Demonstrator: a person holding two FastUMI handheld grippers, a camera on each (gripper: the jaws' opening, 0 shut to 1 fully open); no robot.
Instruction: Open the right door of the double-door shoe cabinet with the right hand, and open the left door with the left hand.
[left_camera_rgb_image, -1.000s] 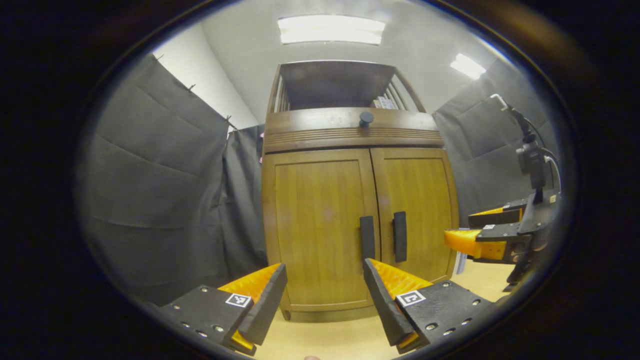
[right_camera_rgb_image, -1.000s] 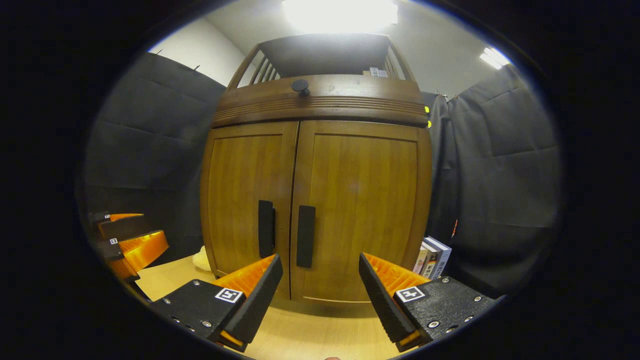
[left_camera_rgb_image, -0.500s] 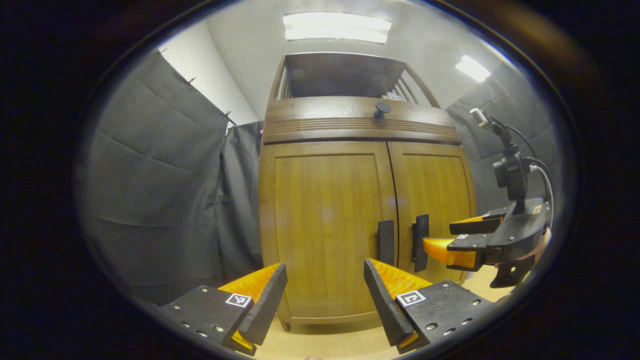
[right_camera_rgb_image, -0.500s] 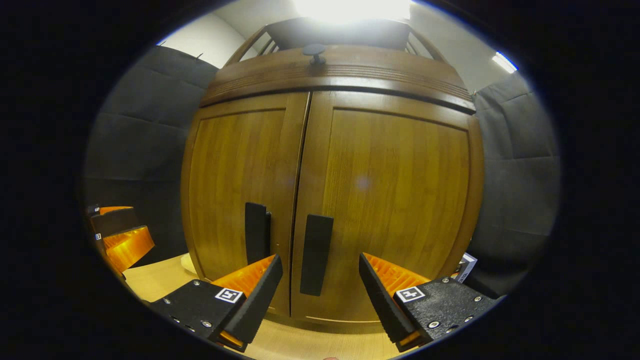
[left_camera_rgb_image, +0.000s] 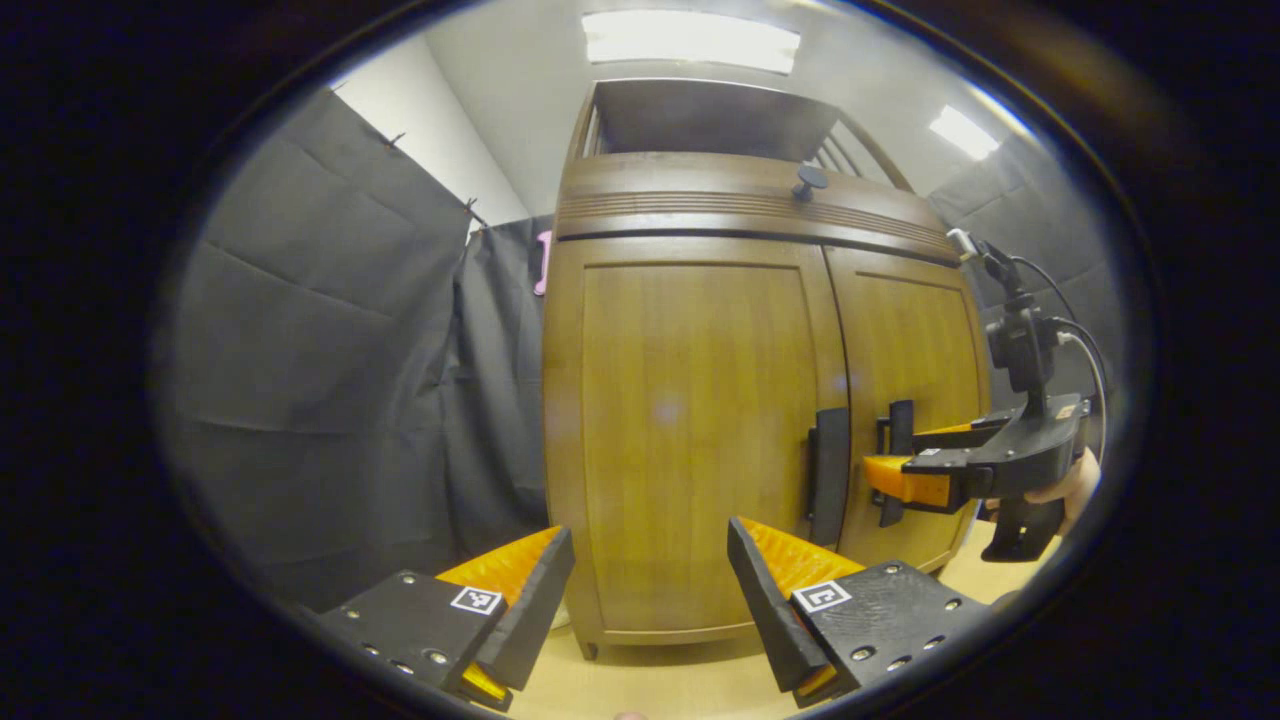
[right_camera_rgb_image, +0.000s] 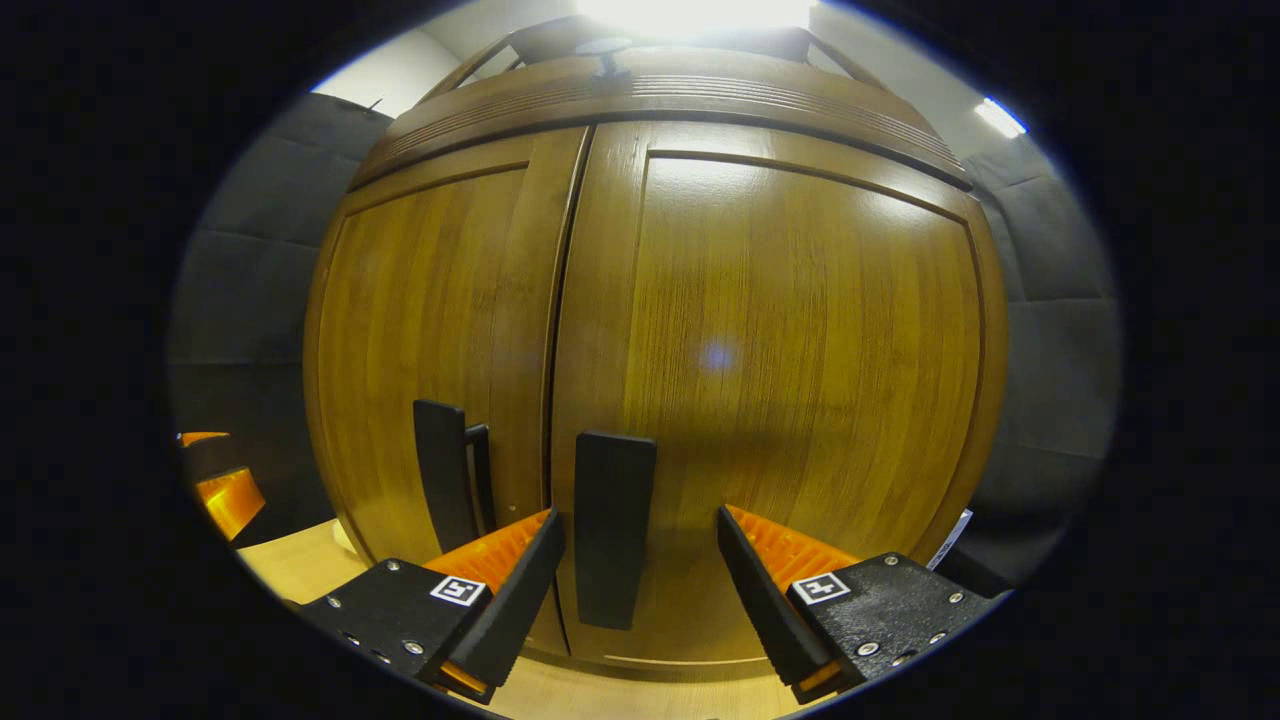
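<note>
At the centre of both views stood the brown wooden double-door shoe cabinet (left_camera_rgb_image: 700, 420), both of its doors shut. In the right gripper view the right gripper (right_camera_rgb_image: 640, 570) sat at the bottom of the frame with its jaws spread wide, and the right door's flat black vertical handle (right_camera_rgb_image: 612, 525) rose in the gap between the two fingers, touched by neither. The right door (right_camera_rgb_image: 790, 380) filled the middle and right of that frame; the left door's black handle (right_camera_rgb_image: 440, 488) stood just left of the seam.

In the left gripper view the left gripper (left_camera_rgb_image: 650, 590) sat at the bottom with its jaws also wide apart and nothing between them, pointing at the left door (left_camera_rgb_image: 690, 430), whose handle (left_camera_rgb_image: 828, 475) lay right of centre, near the seam. At the right edge of that frame the right gripper (left_camera_rgb_image: 885, 470), held by a hand (left_camera_rgb_image: 1065, 488), reached the right door's handle (left_camera_rgb_image: 898, 455). The cabinet rested on a pale wooden floor (left_camera_rgb_image: 690, 680), with dark grey cloth walls (left_camera_rgb_image: 330, 380) to either side and bright ceiling light panels (left_camera_rgb_image: 690, 40) at the top.
</note>
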